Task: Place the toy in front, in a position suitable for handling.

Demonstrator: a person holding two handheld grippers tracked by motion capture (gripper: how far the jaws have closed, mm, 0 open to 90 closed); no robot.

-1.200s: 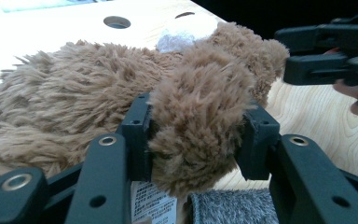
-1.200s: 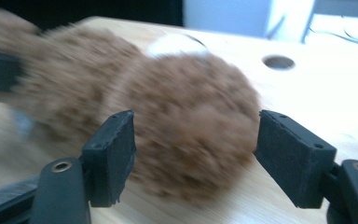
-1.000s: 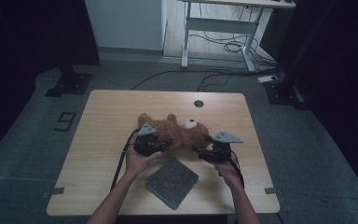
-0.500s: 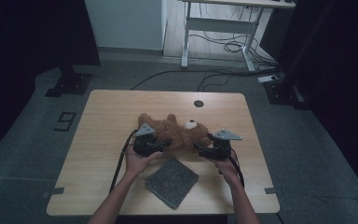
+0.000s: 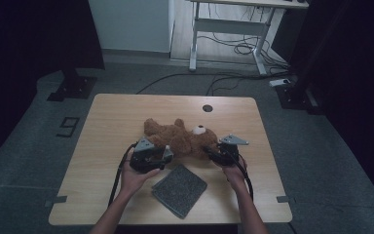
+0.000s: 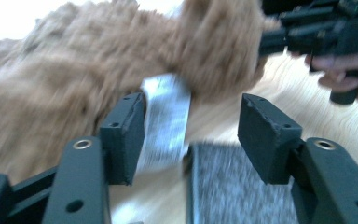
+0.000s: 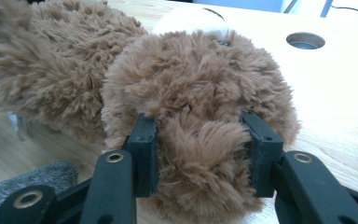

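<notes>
A shaggy brown teddy bear point(image 5: 182, 139) lies mid-bench point(image 5: 107, 122), white tag point(image 6: 165, 119) showing. My right hand-held gripper point(image 7: 199, 156) pinches its fuzzy head; my left hand-held gripper point(image 6: 191, 135) gapes wide beside the tag.

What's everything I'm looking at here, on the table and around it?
Teddy bear: one, brown, lying mid-table, a white tag on it.
Felt pad: one, grey, near table edge, between the forearms.
Table: one, light wood, with a round hole at its far side.
Desk: one, white-legged, behind the table, cables on the floor beneath.
Stand bases: two, black, on the floor left and right.
Left gripper: one, black, jaws apart by the bear's tag.
Right gripper: one, black, jaws around a tuft of the bear's fur.
Hands: two, holding the grippers.
</notes>
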